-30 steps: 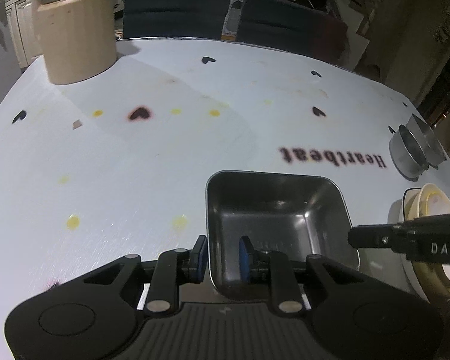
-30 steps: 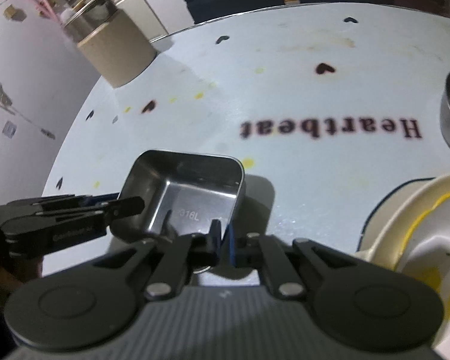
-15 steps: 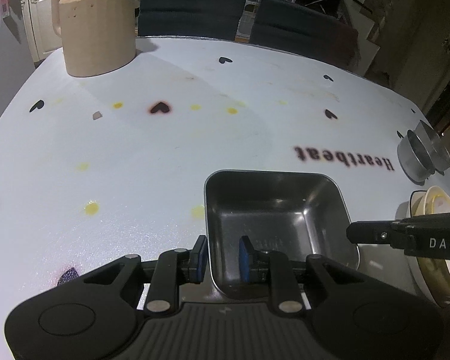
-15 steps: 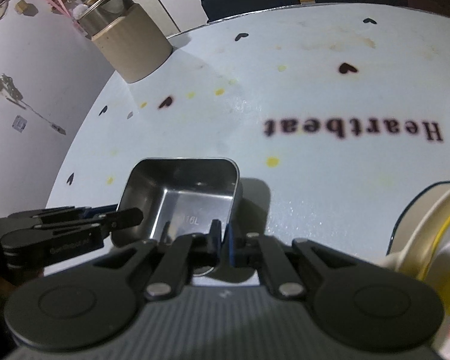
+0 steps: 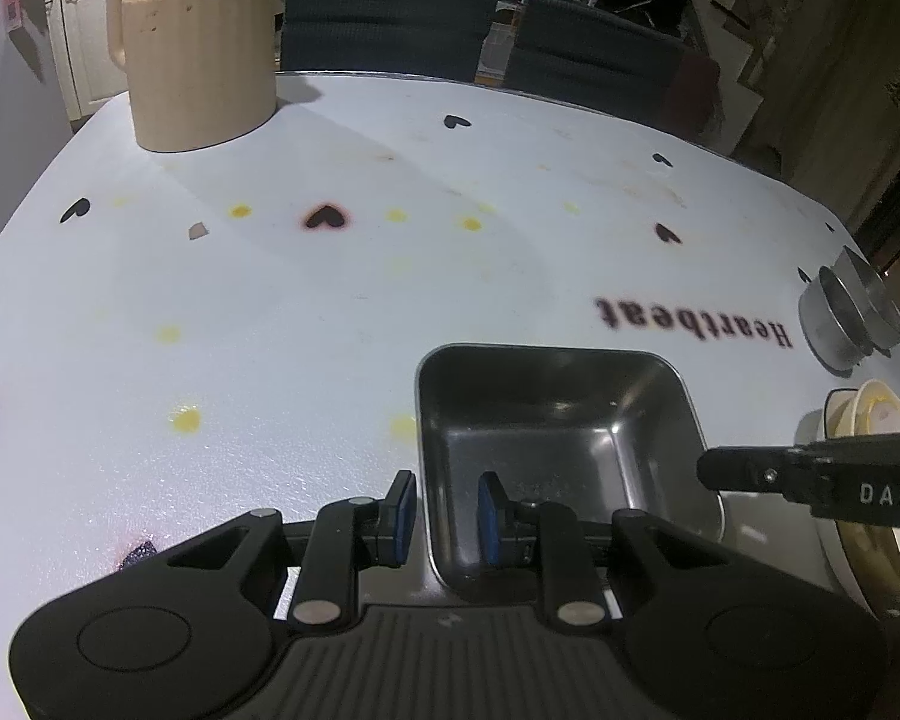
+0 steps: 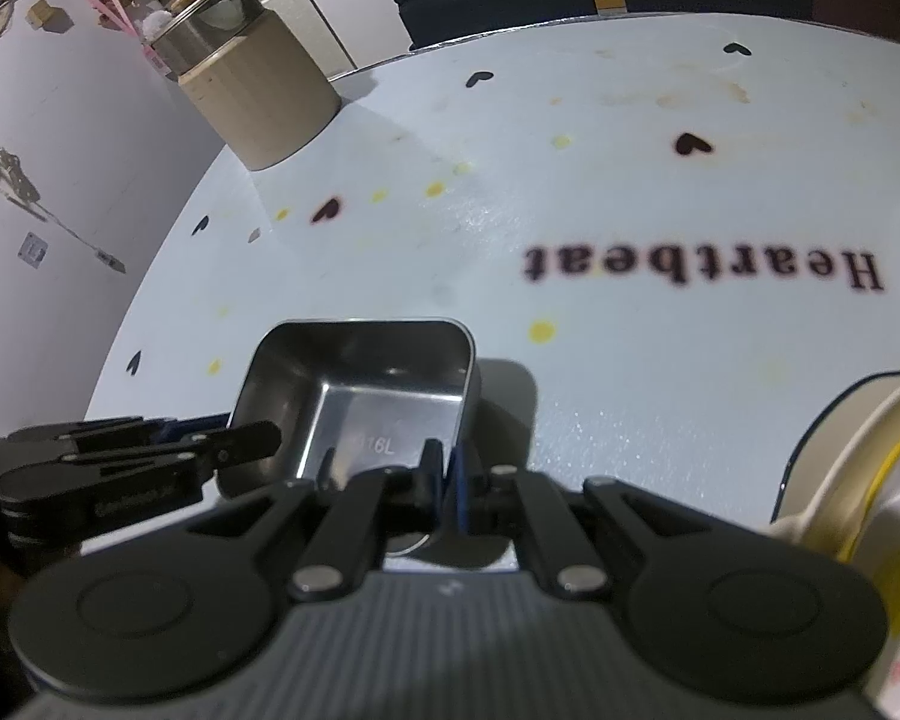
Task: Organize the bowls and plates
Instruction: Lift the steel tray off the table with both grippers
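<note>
A square steel bowl (image 5: 558, 456) (image 6: 360, 396) is held between both grippers over the white table (image 5: 270, 312). My left gripper (image 5: 447, 504) has its blue pads on either side of the bowl's near-left wall and is shut on it. It shows as dark fingers at the left gripper (image 6: 234, 432) in the right wrist view. My right gripper (image 6: 444, 468) is shut on the bowl's thin near-right wall, and the right gripper (image 5: 714, 474) tip meets the right rim. I cannot tell whether the bowl touches the table.
Round steel bowls (image 5: 846, 318) stand at the right edge. A cream bowl (image 5: 876, 414) (image 6: 870, 480) sits in a white plate (image 6: 828, 420) close to my right gripper. A beige jar (image 5: 198, 60) (image 6: 258, 96) stands at the far left. Dark chairs (image 5: 390, 18) line the far side.
The table's hearts and the jar have slid slightly right in both views, while the bowl keeps its place between both grippers. Both grips look the same.
</note>
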The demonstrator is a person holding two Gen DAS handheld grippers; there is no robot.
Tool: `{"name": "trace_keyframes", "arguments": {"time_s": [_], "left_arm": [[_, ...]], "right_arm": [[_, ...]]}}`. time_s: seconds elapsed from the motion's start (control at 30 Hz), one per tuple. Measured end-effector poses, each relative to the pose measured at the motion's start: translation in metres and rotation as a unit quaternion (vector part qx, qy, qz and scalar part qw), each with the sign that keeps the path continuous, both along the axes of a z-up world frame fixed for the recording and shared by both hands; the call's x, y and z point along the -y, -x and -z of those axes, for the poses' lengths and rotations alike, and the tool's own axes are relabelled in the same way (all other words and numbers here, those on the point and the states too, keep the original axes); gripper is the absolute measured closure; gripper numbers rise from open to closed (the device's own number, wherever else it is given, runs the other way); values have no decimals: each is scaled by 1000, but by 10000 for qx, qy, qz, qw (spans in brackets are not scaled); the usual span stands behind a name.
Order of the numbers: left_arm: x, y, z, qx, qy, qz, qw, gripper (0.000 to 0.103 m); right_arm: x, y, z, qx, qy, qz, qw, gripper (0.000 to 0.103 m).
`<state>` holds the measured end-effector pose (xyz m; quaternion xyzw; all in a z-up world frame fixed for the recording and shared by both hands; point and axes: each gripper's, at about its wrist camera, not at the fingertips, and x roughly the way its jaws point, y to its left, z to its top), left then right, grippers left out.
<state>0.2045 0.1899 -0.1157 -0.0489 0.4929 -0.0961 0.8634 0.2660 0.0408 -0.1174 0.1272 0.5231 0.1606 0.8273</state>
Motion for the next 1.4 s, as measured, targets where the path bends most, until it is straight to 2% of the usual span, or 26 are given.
{"name": "trace_keyframes", "arguments": {"time_s": [0.23,0.4,0.53,0.6,0.67,0.7,0.77,0.83,0.97,1.2,1.4], "left_arm": [[-1,0,-5,4,-4,20,10000,76],[2,4,-14,60,-107,25,9999,65],[5,8,-26,217,-85,-23,9997,49],[8,9,-33,311,-87,-35,9995,40],[14,11,-40,405,-89,-47,9991,22],[17,12,-44,459,-94,-56,9989,19],[25,11,-51,557,-95,-76,9984,5],[35,10,-57,678,-144,-121,9975,0],[57,2,-66,773,-137,-52,9969,0],[113,-17,-74,975,-154,169,9950,0],[178,-33,-78,1172,-64,542,9916,0]], "right_arm": [[-1,0,1,-48,36,-76,10000,91],[0,3,-7,114,126,-149,9997,71],[10,11,-23,402,119,-178,9990,58],[20,16,-33,584,86,-120,9982,45],[30,20,-41,791,122,-34,9968,34],[36,22,-45,921,169,14,9956,31],[48,26,-51,1090,289,94,9936,24],[62,28,-56,1208,396,222,9916,16],[101,33,-65,1501,500,566,9858,0],[178,37,-77,1797,739,1376,9712,0],[234,40,-83,1915,919,2008,9563,0]]}}
